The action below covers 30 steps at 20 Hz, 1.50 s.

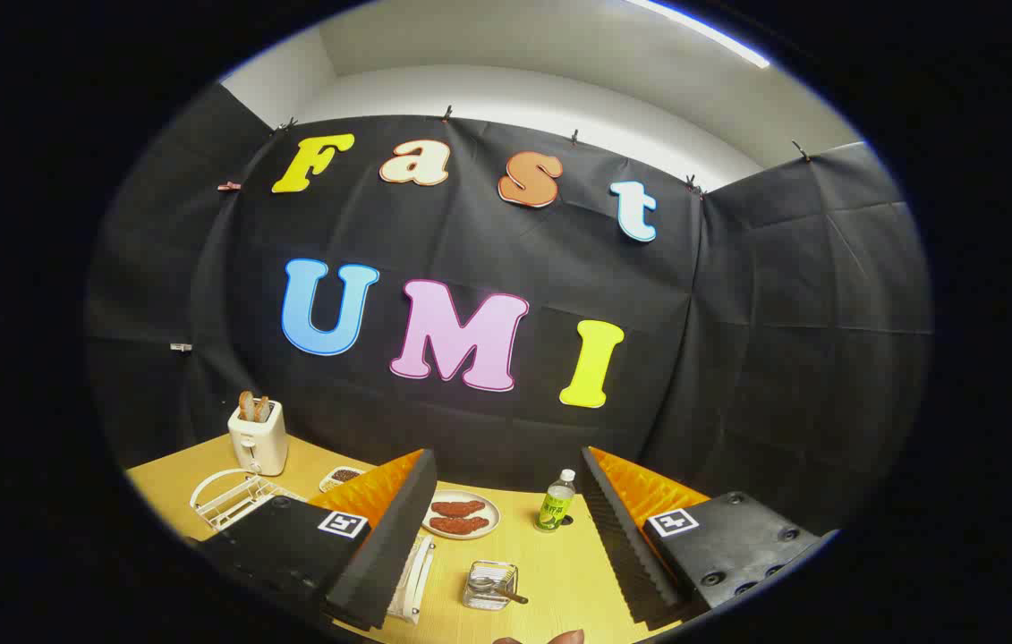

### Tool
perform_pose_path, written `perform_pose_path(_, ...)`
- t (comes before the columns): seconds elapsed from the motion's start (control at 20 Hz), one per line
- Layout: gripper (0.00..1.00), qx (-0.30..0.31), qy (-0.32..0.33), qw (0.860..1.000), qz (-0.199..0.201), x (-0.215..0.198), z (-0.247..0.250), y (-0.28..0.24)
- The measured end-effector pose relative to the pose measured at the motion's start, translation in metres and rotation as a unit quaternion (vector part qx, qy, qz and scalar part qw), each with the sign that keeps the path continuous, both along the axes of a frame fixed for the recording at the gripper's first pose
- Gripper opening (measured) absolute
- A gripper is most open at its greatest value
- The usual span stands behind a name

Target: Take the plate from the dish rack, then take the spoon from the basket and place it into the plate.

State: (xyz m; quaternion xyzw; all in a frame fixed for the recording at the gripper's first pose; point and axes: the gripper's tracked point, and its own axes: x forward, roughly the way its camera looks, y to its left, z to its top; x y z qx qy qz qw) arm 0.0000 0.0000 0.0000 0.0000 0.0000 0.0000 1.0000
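The gripper point(506, 528) hung high above the table point(559, 572), fingers spread wide and empty. The white dish rack point(233, 496) sat beyond the left finger; its plate was too small to make out. The spoon point(498, 588) rested in its wire basket point(489, 586) between the fingers. Probably the opening step: descend leftward to the rack.
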Motion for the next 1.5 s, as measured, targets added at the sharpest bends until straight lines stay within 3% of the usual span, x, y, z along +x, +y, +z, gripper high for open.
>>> perform_pose_path(0.65, 0.97, -0.003, 0.020, 1.000, -0.008, 0.002, -0.013, 0.000)
perform_pose_path(1.0, 0.97, 0.030, 0.044, 0.999, 0.002, 0.010, -0.024, 0.012)
perform_pose_path(1.3, 0.97, 0.076, 0.131, 0.988, 0.039, 0.031, -0.065, 0.046)
perform_pose_path(1.5, 0.97, 0.079, 0.212, 0.972, 0.064, 0.050, -0.110, 0.082)
